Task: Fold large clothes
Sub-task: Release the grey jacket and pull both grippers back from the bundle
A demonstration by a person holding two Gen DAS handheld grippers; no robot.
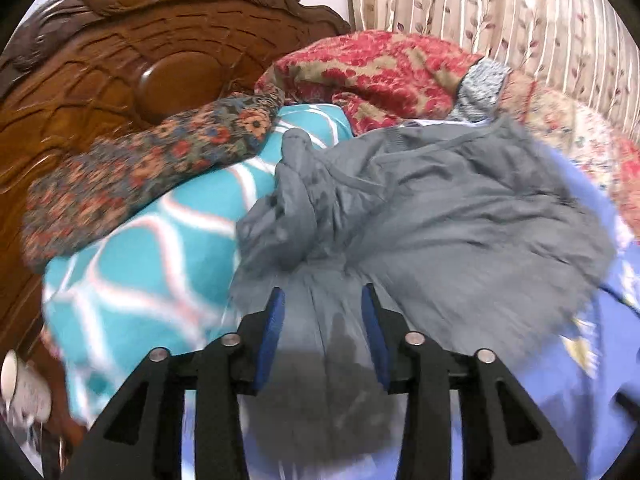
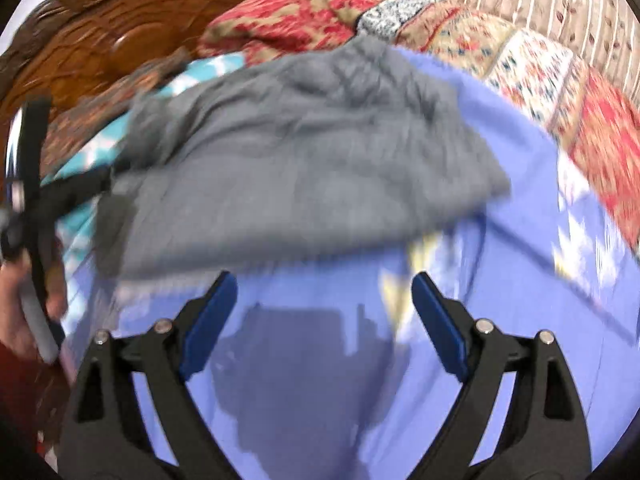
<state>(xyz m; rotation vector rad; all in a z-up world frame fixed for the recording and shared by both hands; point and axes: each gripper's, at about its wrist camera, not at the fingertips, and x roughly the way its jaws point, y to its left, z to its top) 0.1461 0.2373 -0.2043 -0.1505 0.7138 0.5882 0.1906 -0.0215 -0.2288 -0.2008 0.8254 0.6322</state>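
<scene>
A large grey garment [image 1: 420, 208] lies crumpled on a lilac bedsheet [image 1: 568, 392]. My left gripper [image 1: 324, 300] sits over the garment's near edge with its jaws apart and grey cloth running between the blue pads [image 1: 272, 328]; nothing is pinched. In the right wrist view the same garment [image 2: 304, 164] lies ahead on the sheet [image 2: 500, 264]. My right gripper [image 2: 324, 284] is wide open and empty above the bare sheet, just short of the garment's near edge. The left gripper [image 2: 36, 200] shows at the far left, held by a hand.
A teal patterned pillow [image 1: 160, 272] and a dark floral one [image 1: 132, 184] lie by the carved wooden headboard [image 1: 100, 68]. A red floral quilt [image 1: 384, 76] is heaped behind the garment. Striped curtains [image 1: 520, 8] hang beyond. A white cup [image 1: 24, 388] sits at the lower left.
</scene>
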